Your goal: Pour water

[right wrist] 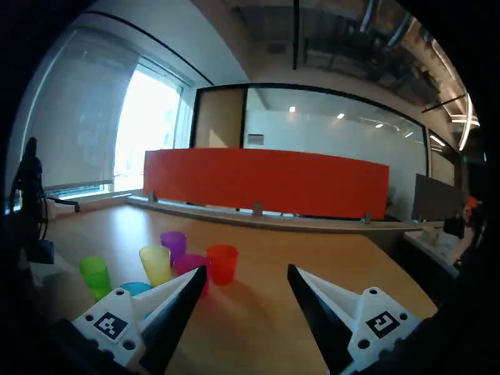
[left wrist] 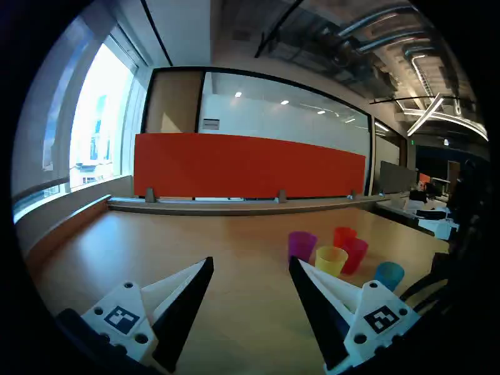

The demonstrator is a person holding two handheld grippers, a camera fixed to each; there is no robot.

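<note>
Long light-wood bench, backed by a wide orange divider panel. Left claw: released, fingers spread, nothing between them. Right claw: released too, empty.

Small cups stand upright in a cluster on the bench, left of the right claw: green plastic cup, yellow plastic cup, purple plastic cup, magenta plastic cup, red plastic cup. The blue plastic cup is partly hidden behind a finger. Cannot tell what the cups contain.

blue cup mostly hidden behind a finger of the right gripper; pink cup base hidden too.
</note>
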